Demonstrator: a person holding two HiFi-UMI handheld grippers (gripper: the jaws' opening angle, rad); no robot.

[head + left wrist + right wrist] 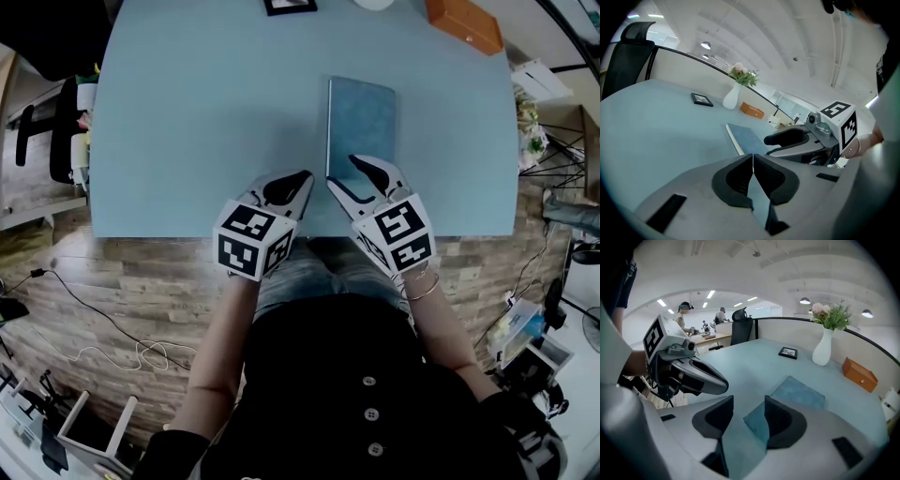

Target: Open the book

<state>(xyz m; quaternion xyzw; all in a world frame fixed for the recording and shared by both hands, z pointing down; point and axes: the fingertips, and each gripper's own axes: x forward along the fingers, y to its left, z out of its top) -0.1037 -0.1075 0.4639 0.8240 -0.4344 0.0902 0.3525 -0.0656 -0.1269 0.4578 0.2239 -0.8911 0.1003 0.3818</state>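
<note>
1. The left gripper (753, 158) has its jaws pressed together with nothing between them. It hovers over the bare table (187, 112), just left of the book's near end.
2. The right gripper (748, 401) has its jaws apart, straddling the near left corner of the book (799, 392). Whether they touch the cover cannot be told.
3. The book lies closed and flat, running straight ahead from the right gripper.
4. Well beyond both grippers stand a picture frame (788, 352), a white vase (822, 348) with flowers, and an orange box (859, 373).
5. The head view shows the grippers side by side near the table's front edge. Only the left gripper view shows the book's pale long edge. Only the right gripper view shows people at a far desk.
</note>
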